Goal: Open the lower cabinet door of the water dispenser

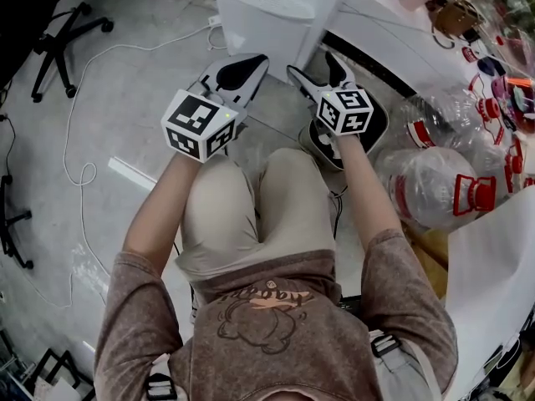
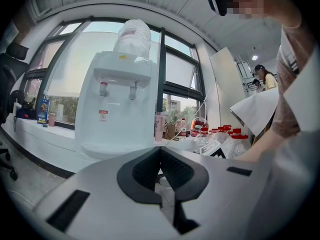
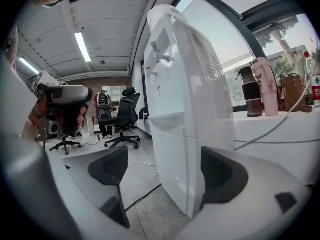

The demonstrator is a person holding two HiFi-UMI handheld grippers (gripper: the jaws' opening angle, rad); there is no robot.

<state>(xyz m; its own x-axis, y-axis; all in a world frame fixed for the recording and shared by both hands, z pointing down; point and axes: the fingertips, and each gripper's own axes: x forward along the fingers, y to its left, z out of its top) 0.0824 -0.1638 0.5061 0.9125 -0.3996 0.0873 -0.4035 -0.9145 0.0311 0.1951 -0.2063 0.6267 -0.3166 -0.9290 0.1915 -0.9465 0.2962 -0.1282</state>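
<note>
The white water dispenser [image 1: 267, 15] stands at the top of the head view, and the left gripper view shows a bottle [image 2: 132, 38] on top of it. Its lower cabinet door [image 3: 172, 174] looks closed. My right gripper [image 3: 167, 171] is open wide just in front of the cabinet. The cabinet's front corner shows between its two dark pads [image 3: 112, 166]; I cannot tell whether either pad touches it. My left gripper [image 1: 259, 61] is shut on nothing and hangs level, a short way from the dispenser's front [image 2: 117, 109]. In the head view my right gripper [image 1: 313, 65] is beside the left one, close to the dispenser's base.
Several empty water bottles with red caps [image 1: 435, 186] lie at the right. A round dark device [image 1: 368, 136] sits on the floor under my right arm. A white cable [image 1: 84, 174] loops over the floor at the left. An office chair [image 3: 120, 121] stands behind, and cups and a bag [image 3: 292, 91] sit on the sill.
</note>
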